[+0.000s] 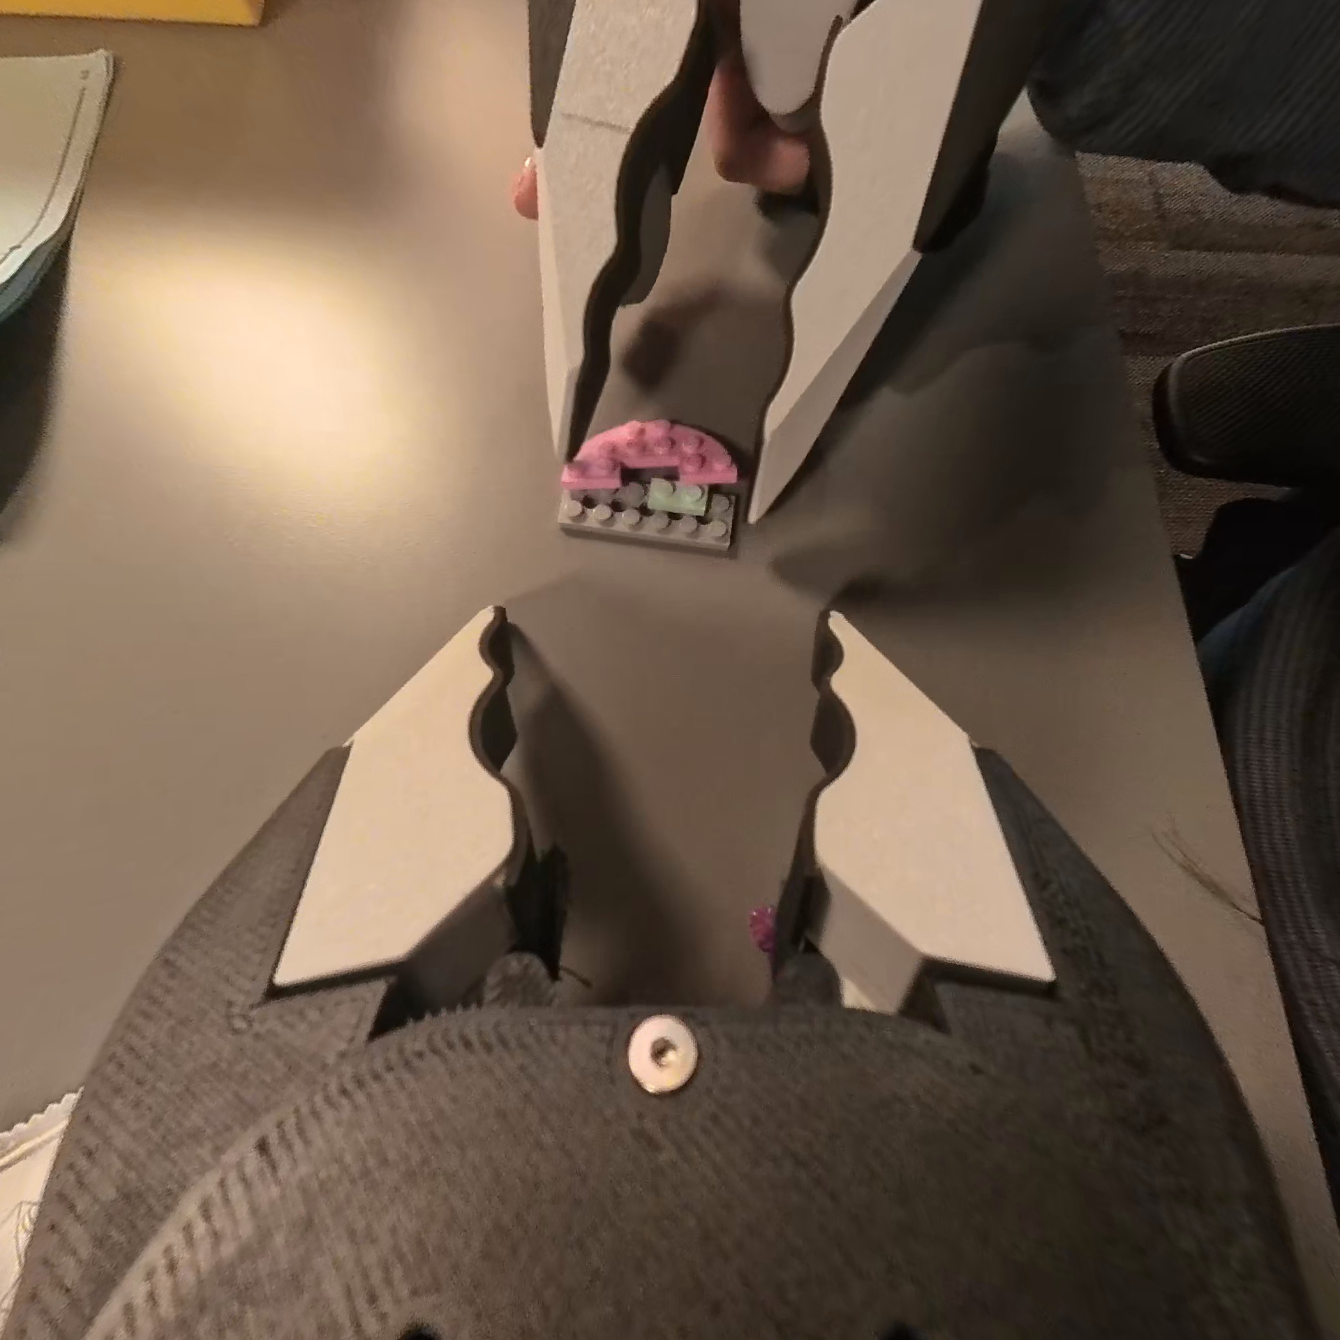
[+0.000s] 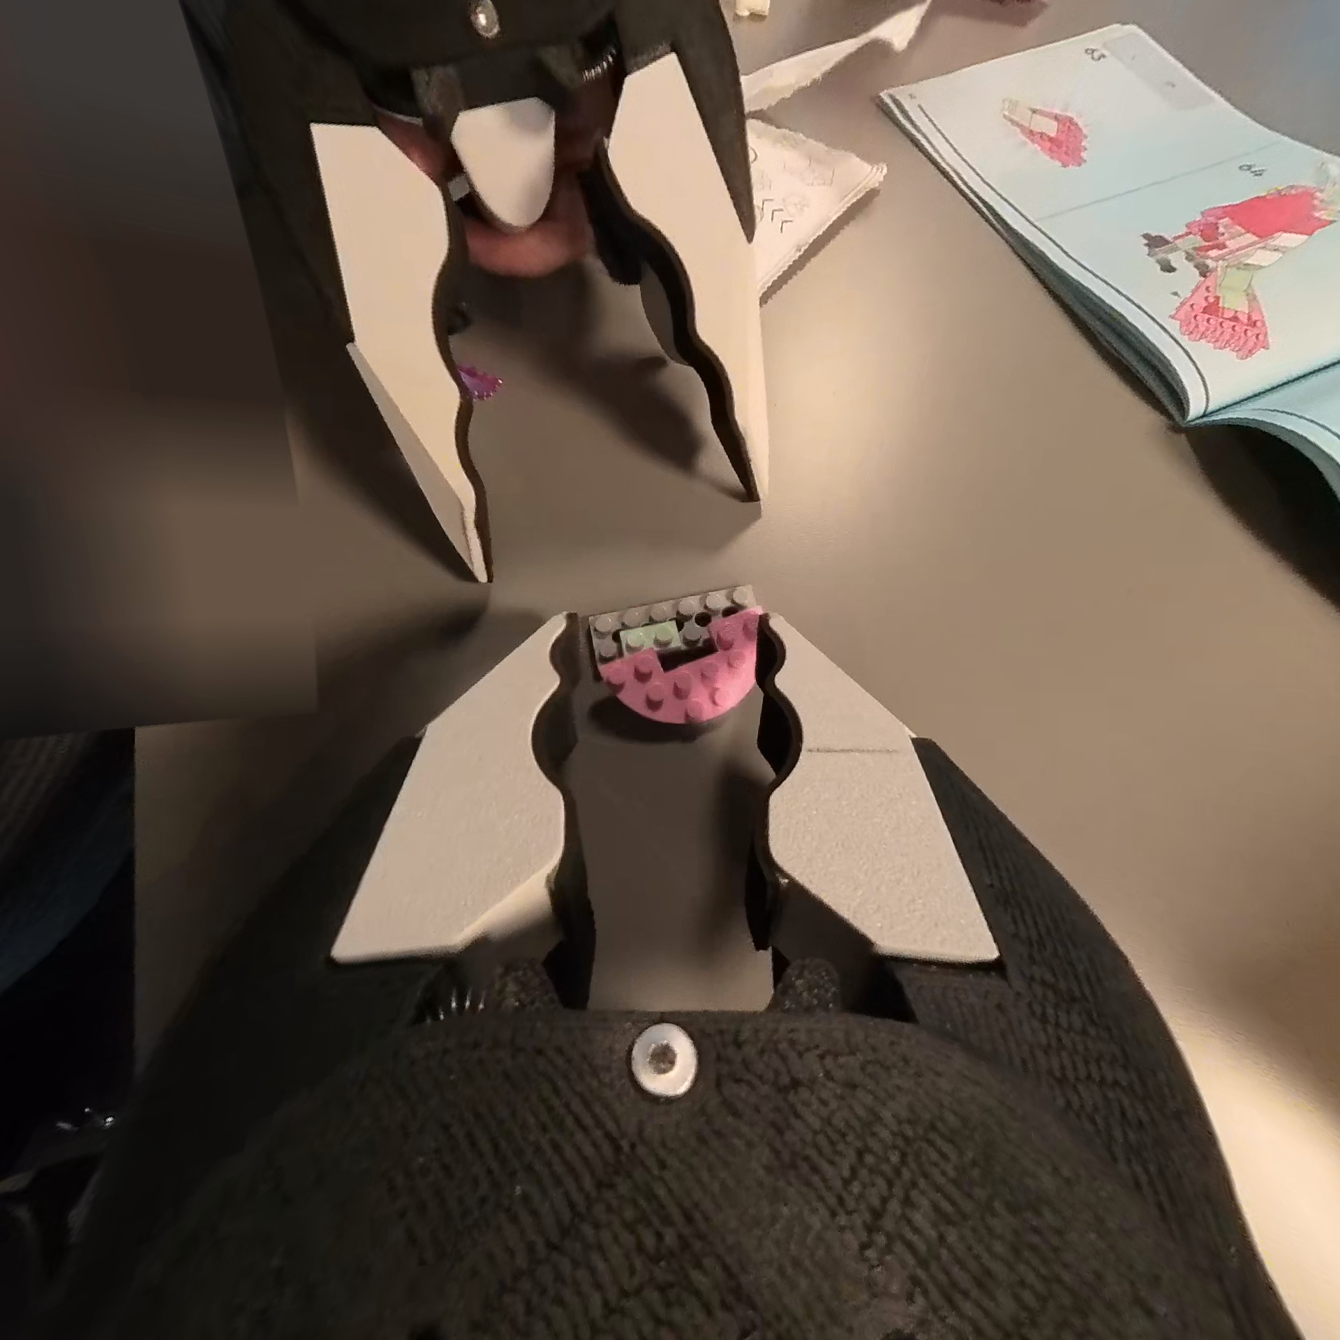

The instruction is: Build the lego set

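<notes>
Right jaws seemingly gripping one brick assembly (image 2: 671, 663)

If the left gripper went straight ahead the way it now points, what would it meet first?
The left gripper, open with nothing between its fingers, would probably first reach the small brick assembly, a grey plate with a pink half-round piece, which sits between the fingertips of the right gripper. The table between them looks bare; height is uncertain.

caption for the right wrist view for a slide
Right gripper clamps a brick assembly of grey plate and pink half-round; the left gripper opposite stands open.
</notes>
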The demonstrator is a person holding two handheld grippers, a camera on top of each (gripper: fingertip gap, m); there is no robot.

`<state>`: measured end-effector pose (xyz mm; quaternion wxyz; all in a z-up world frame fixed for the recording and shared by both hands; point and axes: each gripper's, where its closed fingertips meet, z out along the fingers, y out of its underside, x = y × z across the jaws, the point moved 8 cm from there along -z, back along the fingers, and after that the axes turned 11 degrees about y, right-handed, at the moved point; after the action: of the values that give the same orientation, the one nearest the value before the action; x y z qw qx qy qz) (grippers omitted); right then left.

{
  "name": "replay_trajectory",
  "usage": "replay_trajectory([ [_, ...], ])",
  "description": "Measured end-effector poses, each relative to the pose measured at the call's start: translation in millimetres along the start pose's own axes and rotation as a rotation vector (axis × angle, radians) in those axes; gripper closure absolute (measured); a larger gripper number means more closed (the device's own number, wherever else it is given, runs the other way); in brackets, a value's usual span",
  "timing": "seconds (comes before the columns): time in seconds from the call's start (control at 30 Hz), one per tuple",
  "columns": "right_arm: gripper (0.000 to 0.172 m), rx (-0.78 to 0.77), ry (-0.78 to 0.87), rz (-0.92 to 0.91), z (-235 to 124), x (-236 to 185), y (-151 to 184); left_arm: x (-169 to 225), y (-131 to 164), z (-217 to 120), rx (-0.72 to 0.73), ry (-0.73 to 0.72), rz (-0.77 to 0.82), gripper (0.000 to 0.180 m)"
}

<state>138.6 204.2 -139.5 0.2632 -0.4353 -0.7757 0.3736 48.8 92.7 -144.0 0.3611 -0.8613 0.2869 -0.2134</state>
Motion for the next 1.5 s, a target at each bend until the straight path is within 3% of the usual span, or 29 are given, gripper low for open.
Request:
replay_trajectory([
  [0.33,0.106,-0.044,-0.025,-0.114,4,5,1,0,0,0,0.004,0.012,0.002,0.099],
  [0.5,0.11,-0.054,-0.038,-0.023,-11,5,3,6,0,1,-0.002,0.035,0.037,0.117],
  [0.7,0.114,-0.059,-0.043,0.15,-22,0,17,12,-6,7,0.008,0.105,0.029,0.12],
  [1.17,0.117,-0.028,-0.063,0.108,-16,-14,12,16,-9,12,0.006,0.111,0.037,0.12],
  [1.5,0.123,-0.043,-0.084,0.193,-19,-21,13,19,-6,9,0.012,0.136,0.024,0.129],
])
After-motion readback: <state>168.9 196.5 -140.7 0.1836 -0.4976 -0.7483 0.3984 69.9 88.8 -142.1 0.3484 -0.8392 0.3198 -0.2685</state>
